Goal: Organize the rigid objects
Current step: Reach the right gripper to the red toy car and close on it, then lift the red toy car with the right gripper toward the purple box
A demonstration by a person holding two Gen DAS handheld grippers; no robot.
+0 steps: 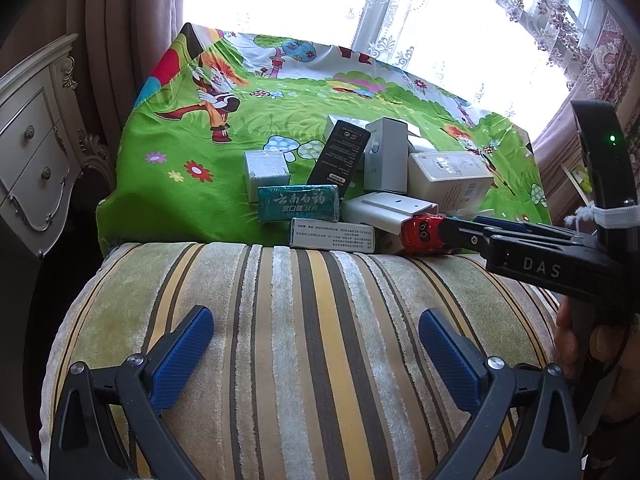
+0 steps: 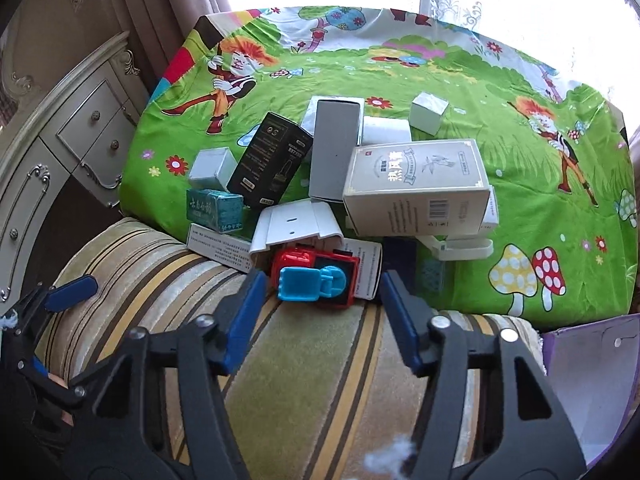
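**Right gripper positioned at the toy car; left gripper on standby**

The right gripper (image 2: 322,294) points down at the small red plastic toy car with a light-blue top piece (image 2: 314,278), which lies at the near edge of the pile, where the green cartoon-print cloth (image 2: 440,80) meets the striped plush cushion (image 2: 304,380). The car sits just ahead of the fingertips, in line with the gap between them. The jaws are parted and neither blue ribbed pad presses on the car, so nothing is grasped. This object is likely chosen first because it lies nearest and loose.

Beyond the car, a white plastic bracket (image 2: 294,226), a large beige printed carton (image 2: 416,192), a black upright carton (image 2: 272,160) and a teal printed carton (image 2: 214,206) lean together in a heap.

The left gripper (image 1: 316,344) hovers over the cushion, jaws wide apart and empty, clear of the working area.
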